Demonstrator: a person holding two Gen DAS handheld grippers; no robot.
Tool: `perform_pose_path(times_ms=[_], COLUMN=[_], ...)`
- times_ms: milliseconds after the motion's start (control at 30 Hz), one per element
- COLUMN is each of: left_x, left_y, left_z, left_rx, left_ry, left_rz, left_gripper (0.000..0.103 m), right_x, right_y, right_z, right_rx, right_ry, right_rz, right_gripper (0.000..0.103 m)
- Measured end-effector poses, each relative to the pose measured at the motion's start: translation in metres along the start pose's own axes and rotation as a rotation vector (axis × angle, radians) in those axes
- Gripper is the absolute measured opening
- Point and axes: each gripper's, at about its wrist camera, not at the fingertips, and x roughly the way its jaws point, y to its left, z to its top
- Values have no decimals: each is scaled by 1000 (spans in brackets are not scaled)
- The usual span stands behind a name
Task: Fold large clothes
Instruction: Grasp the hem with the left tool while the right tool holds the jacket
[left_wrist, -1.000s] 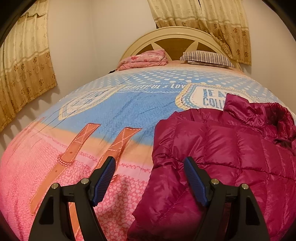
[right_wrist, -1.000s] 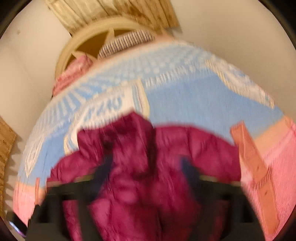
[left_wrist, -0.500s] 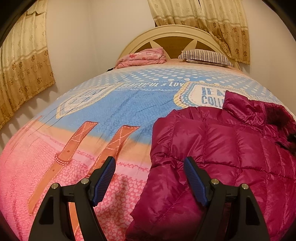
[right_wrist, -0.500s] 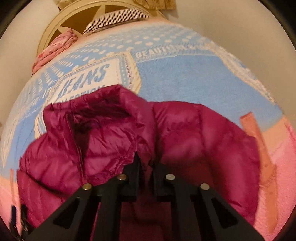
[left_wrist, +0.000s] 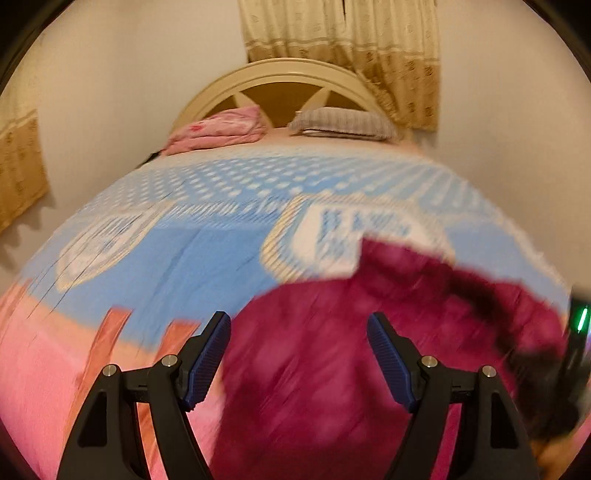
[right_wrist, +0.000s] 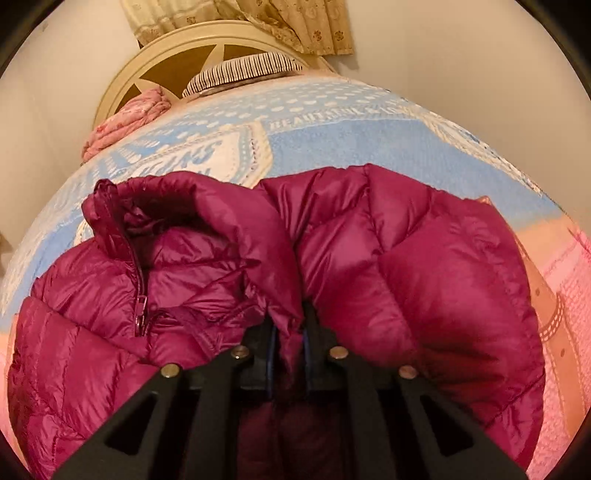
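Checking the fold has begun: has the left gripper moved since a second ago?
Yes. The left gripper has lifted and swung right: the headboard sits lower in its view, and the jacket nearer centre.

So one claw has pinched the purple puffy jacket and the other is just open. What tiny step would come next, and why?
Probably bring the open left gripper down onto the jacket edge and close it. The right gripper has its jaws shut on a fold near the collar, while the left pinches nothing, and the jacket lies bunched on the bedspread; folding likely needs two grips.
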Motion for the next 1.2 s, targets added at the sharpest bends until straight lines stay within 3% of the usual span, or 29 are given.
perform_pose_path(times_ms=[100,233,367,467,533,567,600,867,1100,1200], left_x=[37,89,126,146,148,148,147,120,118,110], left_y=[-20,-54,-82,-95,-93,-91,-88,-65,-34,-36], left_z=[43,72,77,64,54,50,47,3,-30,-48], left_rx=[-32,-5,-5,26,26,30,33,133,-9,-3], left_ry=[110,207,305,361,376,392,399,378,360,226], left_rz=[-83,-49,-112,-54,-49,-57,-59,-11,-51,-46], left_gripper=[78,78,78,78,55,31,25,16,16,16], right_x=[-1,-1,-1,-1,-1,-1,-1,-1,0,-1], right_y=[-5,-9,-10,-13,-14,-15,-15,-16,-14,-11], right_z=[-1,-3,-4,-4,-4,-4,-4,-4,-4,-4], right_rx=[27,48,57,67,73,75,76,75,61,53], right_ry=[-5,-9,-11,-12,-12,-12,-12,-11,-10,-9], right_rz=[34,62,77,91,99,101,103,104,89,85], right_gripper=[12,12,12,12,12,12,12,12,14,16])
